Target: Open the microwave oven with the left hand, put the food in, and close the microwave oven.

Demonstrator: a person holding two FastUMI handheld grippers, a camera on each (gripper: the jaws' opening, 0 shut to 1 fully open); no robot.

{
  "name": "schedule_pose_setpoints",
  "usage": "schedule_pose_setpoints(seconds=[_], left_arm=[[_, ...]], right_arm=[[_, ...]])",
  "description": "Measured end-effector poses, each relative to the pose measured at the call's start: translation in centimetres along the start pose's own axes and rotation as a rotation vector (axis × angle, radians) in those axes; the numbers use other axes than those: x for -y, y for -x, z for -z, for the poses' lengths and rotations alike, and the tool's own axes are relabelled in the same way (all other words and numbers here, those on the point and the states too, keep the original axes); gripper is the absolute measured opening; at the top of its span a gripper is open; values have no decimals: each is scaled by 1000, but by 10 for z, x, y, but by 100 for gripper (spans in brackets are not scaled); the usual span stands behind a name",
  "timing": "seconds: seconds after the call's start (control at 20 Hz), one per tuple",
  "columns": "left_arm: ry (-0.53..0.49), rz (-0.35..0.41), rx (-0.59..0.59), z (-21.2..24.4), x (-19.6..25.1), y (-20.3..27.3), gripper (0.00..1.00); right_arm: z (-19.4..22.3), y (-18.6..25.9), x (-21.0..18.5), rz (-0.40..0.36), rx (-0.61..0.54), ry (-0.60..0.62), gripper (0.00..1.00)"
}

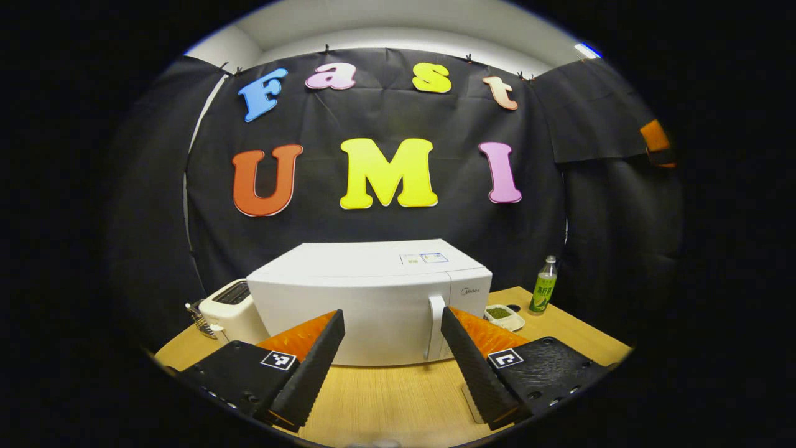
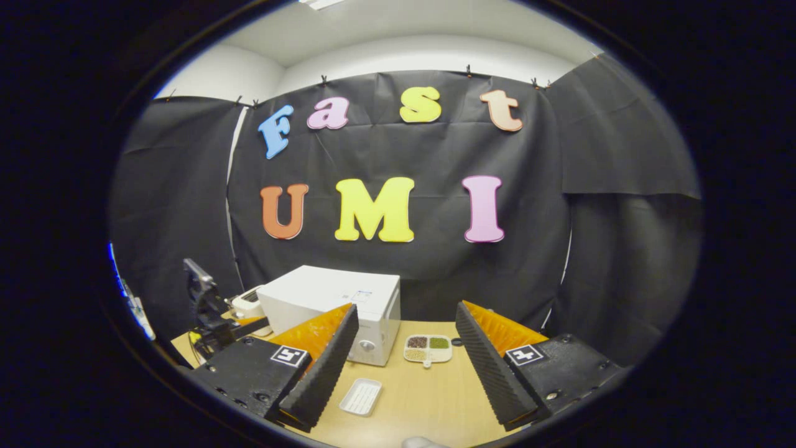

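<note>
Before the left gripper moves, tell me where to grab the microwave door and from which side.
Grip the white vertical handle on the microwave door's right edge. Approach from the front, open left gripper fingers on the bar's two sides. It stands proud of the closed door, so pulling towards you should swing it open.

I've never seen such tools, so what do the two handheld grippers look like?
The left gripper and right gripper look alike: two wedge-shaped fingers each, ribbed on the inner faces, on pebbled plates with screw holes. Each plate bears a small square black-and-white marker.
</note>
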State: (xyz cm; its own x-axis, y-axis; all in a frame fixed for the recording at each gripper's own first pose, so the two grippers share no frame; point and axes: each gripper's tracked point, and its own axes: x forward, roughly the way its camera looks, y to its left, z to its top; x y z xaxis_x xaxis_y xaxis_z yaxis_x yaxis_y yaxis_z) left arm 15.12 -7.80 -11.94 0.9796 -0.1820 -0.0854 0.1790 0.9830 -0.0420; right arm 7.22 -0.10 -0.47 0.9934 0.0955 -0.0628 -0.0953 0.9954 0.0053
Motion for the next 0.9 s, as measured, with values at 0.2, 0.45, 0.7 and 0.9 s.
schedule_pose_setpoints(seconds=[0.2, 0.45, 0.7, 0.9], left_arm=[[-8, -55, 41, -38, -32, 57, 96], [-15, -112, 57, -70, -64, 118, 96], [-30, -137, 109, -99, -79, 150, 95], [-14, -121, 114, -103, -73, 157, 95]], right_arm=[[4, 8, -8, 18, 13, 4, 92], [14, 19, -21, 41, 7, 2, 92], [13, 34, -32, 47, 14, 6, 92], [6, 47, -35, 62, 36, 5, 92]])
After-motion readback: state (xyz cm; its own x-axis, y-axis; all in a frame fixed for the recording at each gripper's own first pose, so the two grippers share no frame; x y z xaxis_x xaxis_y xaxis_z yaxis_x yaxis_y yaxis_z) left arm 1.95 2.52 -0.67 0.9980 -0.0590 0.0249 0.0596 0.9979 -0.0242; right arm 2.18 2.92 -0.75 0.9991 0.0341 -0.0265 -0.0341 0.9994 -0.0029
